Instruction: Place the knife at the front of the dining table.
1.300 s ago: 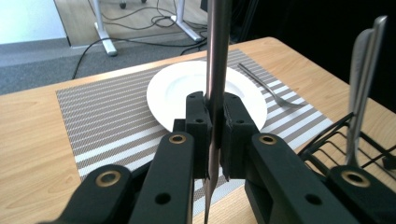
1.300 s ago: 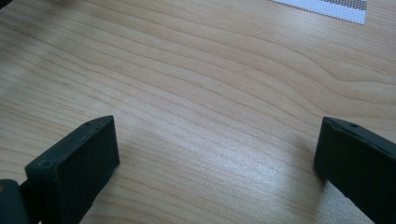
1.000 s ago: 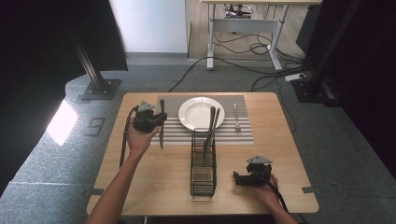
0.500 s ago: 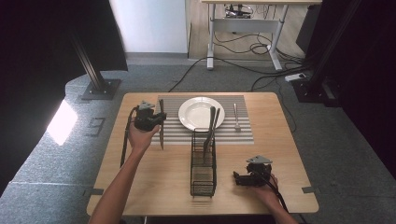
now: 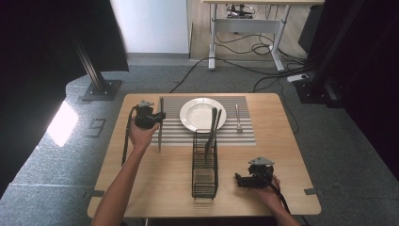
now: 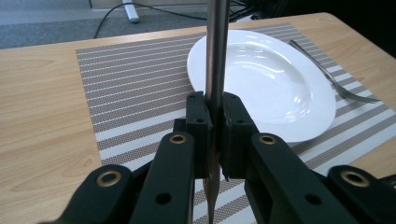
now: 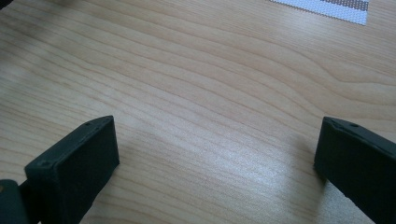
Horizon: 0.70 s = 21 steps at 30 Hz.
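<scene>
High view. Two grippers. Left gripper (image 5: 158, 116): jaws clamped on one knife (image 5: 160, 123), which runs lengthwise past the jaws on both sides, over the near left edge of the placemat (image 5: 244, 134). One striped placemat on the table (image 5: 155, 188). One white plate (image 5: 200, 113) beyond the jaws toward the table's middle. One fork (image 5: 238, 118) farther off, past the plate. One black wire rack (image 5: 204, 165) between the two grippers, with two utensils (image 5: 212, 127) leaning in its far end; what kind they are cannot be told. Right gripper (image 5: 237, 181): low on the table, just beside the rack.

Left gripper view. Left gripper (image 6: 214, 135): jaws closed tight on the knife (image 6: 216, 51), whose metal shaft rises straight up from between them; its tip shows below them. Plate (image 6: 271, 79) ahead and right of the jaws, on the placemat (image 6: 135, 79). Fork (image 6: 336, 84) beyond it.

Right gripper view. Right gripper (image 7: 217, 149): jaws wide apart, nothing between them but bare table (image 7: 210, 84). One corner of the placemat (image 7: 327, 9) far ahead.
</scene>
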{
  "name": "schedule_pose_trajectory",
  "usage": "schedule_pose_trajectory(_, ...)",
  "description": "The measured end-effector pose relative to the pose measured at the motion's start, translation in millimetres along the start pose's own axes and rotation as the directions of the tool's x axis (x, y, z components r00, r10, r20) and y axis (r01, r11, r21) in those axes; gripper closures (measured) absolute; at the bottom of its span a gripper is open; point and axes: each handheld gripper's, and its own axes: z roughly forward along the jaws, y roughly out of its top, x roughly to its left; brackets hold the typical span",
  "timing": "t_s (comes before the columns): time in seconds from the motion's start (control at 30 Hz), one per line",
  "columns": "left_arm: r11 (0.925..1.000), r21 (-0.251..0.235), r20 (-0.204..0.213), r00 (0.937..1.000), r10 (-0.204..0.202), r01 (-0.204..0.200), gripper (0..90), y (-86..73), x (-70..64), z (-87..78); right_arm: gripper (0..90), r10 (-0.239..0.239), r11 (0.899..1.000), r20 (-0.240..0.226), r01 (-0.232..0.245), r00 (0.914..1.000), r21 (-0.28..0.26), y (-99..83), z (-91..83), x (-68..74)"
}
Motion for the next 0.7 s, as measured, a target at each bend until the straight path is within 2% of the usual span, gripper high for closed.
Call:
schedule_pose_trajectory(0.3,0.9997,0.023,-0.008,1.0000,0.005,-0.004,83.6,6.6,-1.8,10.2,0.0,-0.002,1.000,-0.001,0.002,1.0000,-0.001,0.1,0.2,-0.1)
schedule_pose_trajectory(0.37,0.9995,0.025,-0.011,0.9998,-0.017,0.017,83.6,8.2,-1.5,16.1,0.0,-0.001,1.000,0.000,0.001,1.0000,0.000,0.2,0.2,-0.1)
schedule_pose_trajectory(0.7,0.9978,0.057,-0.031,0.9991,-0.030,0.032,83.7,13.0,1.9,36.0,0.0,-0.001,1.000,0.001,0.001,1.0000,0.000,0.3,0.4,-0.1)
